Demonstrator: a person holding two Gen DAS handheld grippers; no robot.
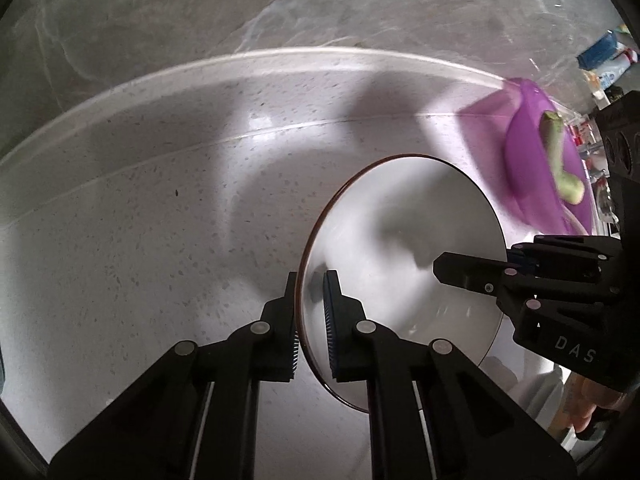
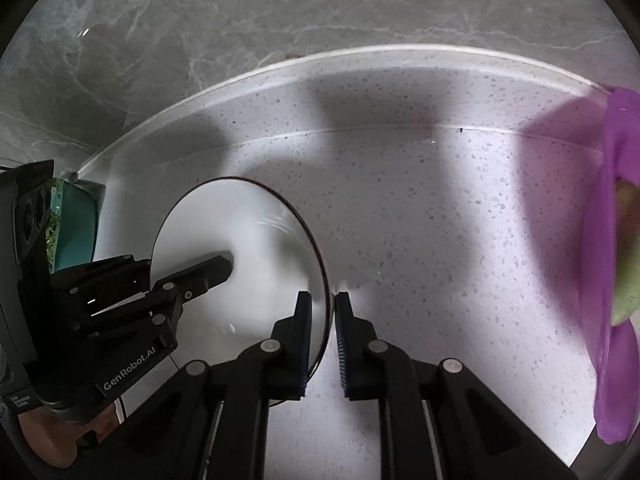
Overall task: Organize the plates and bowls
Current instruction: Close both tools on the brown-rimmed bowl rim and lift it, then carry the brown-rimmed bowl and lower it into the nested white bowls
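Left wrist view. White plate [image 1: 400,248], thin dark rim, standing tilted on a pale speckled counter [image 1: 140,220]. Left gripper [image 1: 312,312]: jaws closed on the plate's near-left rim, one blue-ribbed pad outside the rim, the other on the plate's inner face; the rim passes straight between them. Right gripper [image 1: 456,272]: enters from the right, its dark finger lying over the plate's right edge, closed on it. Beyond the plate, far right: a purple bowl [image 1: 532,152] holding a green item [image 1: 560,160], blurred. Small packages [image 1: 604,56] at the far right edge, too small to identify. Grey veined wall [image 1: 200,12] behind the counter's raised back edge. Fingertips of a person's hand [image 1: 596,400] show below the right gripper's body.

Right wrist view. Same white plate [image 2: 248,248], left of centre. Right gripper [image 2: 323,320]: jaws nearly together, clamped on the plate's right rim, one pad inside the plate, the other outside against the counter [image 2: 420,220] side. Left gripper [image 2: 216,268]: reaches in from the left, one finger across the plate's inner face, gripping its left edge. Teal object [image 2: 78,224] at the far left, partly hidden behind the left gripper's body. Purple bowl [image 2: 616,260] at the right edge, well apart from the plate, green item [image 2: 628,280] partly in frame. Part of a person's hand [image 2: 52,436] at the lower left. Marbled wall [image 2: 320,8] behind.
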